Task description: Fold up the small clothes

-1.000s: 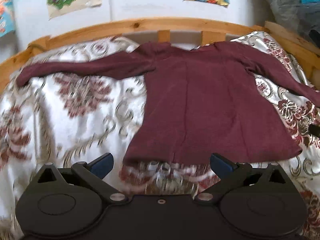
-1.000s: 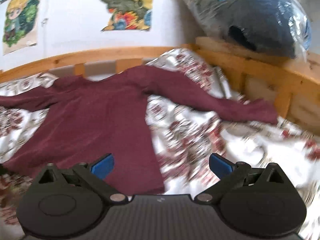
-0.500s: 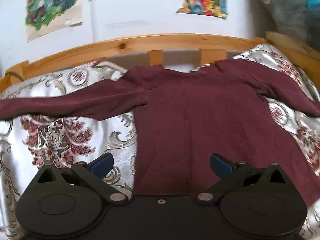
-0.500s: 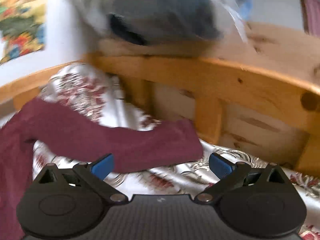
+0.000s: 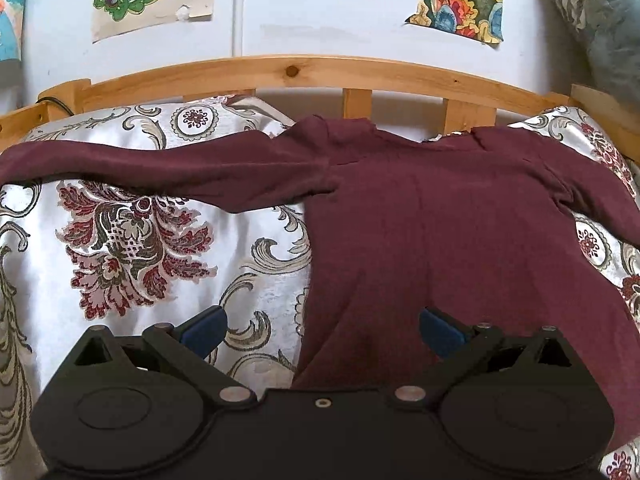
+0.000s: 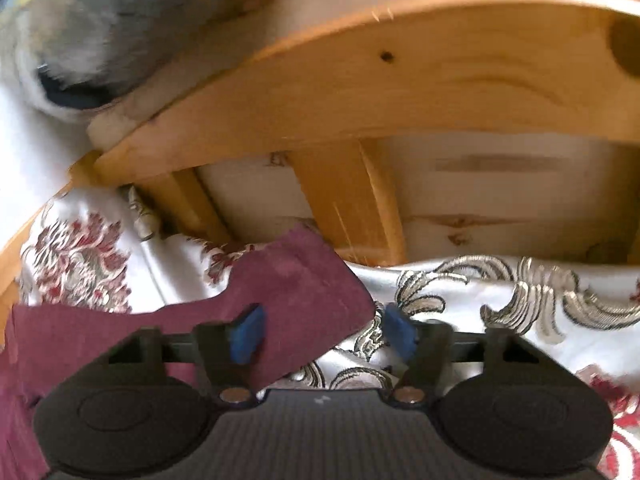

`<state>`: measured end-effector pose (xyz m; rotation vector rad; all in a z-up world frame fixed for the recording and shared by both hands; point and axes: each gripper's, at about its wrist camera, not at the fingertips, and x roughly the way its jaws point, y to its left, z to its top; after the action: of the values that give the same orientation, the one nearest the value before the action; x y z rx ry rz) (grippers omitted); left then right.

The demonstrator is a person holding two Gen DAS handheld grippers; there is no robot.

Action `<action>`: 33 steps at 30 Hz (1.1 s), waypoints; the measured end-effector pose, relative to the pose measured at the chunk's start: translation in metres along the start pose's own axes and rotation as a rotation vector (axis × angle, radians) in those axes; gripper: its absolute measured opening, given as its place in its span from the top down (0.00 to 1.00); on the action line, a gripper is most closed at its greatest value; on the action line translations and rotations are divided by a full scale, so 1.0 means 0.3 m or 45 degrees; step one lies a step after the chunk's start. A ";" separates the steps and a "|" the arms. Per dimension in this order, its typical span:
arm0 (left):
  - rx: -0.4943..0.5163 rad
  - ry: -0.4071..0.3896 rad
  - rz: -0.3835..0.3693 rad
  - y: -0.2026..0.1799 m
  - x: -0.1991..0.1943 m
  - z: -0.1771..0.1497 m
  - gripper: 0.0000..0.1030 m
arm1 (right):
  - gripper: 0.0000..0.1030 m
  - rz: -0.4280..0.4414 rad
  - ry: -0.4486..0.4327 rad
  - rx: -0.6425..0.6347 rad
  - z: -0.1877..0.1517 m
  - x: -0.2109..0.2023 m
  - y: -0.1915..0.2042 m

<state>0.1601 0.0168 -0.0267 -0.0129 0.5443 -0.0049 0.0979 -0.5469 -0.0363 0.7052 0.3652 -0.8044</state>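
Note:
A maroon long-sleeved top (image 5: pixel 432 232) lies spread flat on a floral bedspread (image 5: pixel 132 248), sleeves out to both sides. My left gripper (image 5: pixel 320 330) is open and empty, hovering over the top's left side edge near the hem. In the right wrist view the end of the right sleeve (image 6: pixel 296 292) lies between the blue pads. My right gripper (image 6: pixel 322 334) is partly closed around the cuff, and the pads are still apart.
A wooden bed rail (image 5: pixel 312 74) runs along the far side, with posters on the wall above it. Another wooden rail (image 6: pixel 400 88) stands close in front of the right gripper. A bagged grey bundle (image 6: pixel 80 32) rests on that rail.
My right gripper moved in on the sleeve cuff and its fingers have narrowed around it. My left gripper moved forward over the top's left side.

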 end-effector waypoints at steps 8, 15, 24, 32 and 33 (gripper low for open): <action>-0.020 -0.010 0.006 0.029 -0.013 0.015 0.01 | 0.93 0.044 -0.095 -0.007 0.001 -0.045 0.049; -0.084 0.014 0.010 0.083 -0.034 0.048 0.01 | 0.94 0.249 -0.373 -0.360 0.009 -0.283 0.312; -0.168 -0.064 0.036 0.165 -0.075 0.091 0.01 | 0.94 0.761 -0.580 -0.882 -0.143 -0.584 0.780; -0.271 -0.081 0.073 0.239 -0.063 0.113 0.01 | 0.94 1.115 -0.483 -1.356 -0.545 -0.685 1.020; -0.279 -0.084 0.076 0.248 -0.061 0.116 0.01 | 0.94 1.143 -0.454 -1.387 -0.588 -0.685 1.033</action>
<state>0.1626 0.0918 0.0114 -0.2099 0.4773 0.1127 0.1933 -0.1650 0.0838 -0.3265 0.0888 0.1883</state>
